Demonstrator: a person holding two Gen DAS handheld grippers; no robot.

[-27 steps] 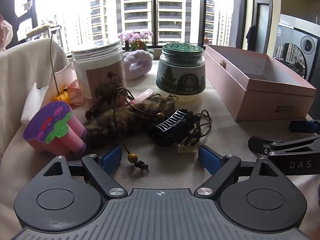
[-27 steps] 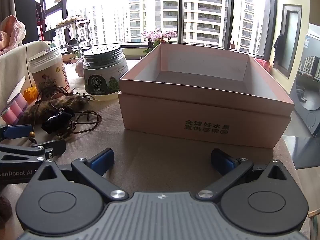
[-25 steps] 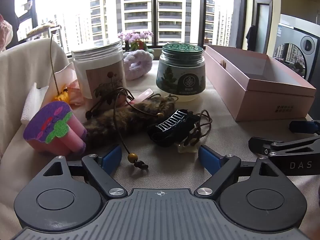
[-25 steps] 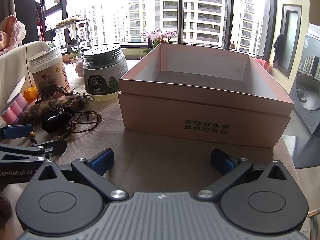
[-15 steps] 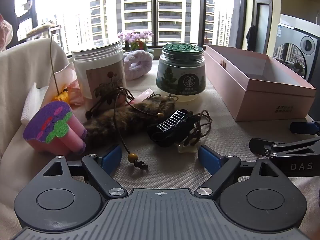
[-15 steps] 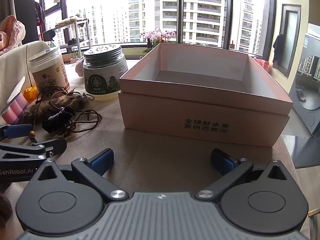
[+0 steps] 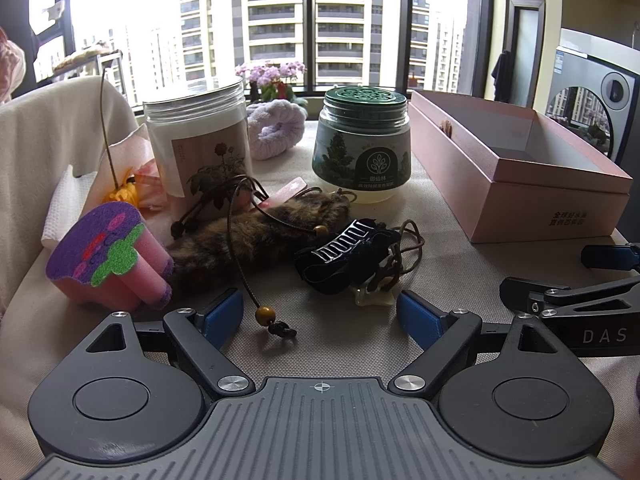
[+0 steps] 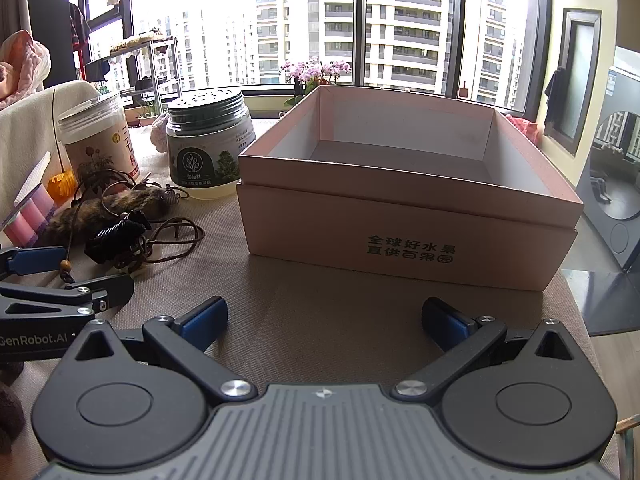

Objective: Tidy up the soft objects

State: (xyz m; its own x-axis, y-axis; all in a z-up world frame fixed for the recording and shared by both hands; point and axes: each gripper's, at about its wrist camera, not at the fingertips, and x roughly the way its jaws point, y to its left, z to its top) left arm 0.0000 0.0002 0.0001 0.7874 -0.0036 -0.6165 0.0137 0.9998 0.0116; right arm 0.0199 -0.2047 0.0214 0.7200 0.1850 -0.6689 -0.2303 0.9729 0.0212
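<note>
Tabletop (image 7: 328,344): furry toy (image 7: 256,236) just beyond left hand-held gripper (image 7: 320,314).

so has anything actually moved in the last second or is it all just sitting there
Almost nothing. The right tool has drifted very slightly in the left wrist view; nothing was gripped or released. The left tool stays open short of the furry tail and black hair clip, and the pink box sits as before.

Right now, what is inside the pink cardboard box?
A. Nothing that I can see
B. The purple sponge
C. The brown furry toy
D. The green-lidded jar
A. The right wrist view shows the pink cardboard box with a bare floor, while the brown furry toy lies out on the table.
</note>
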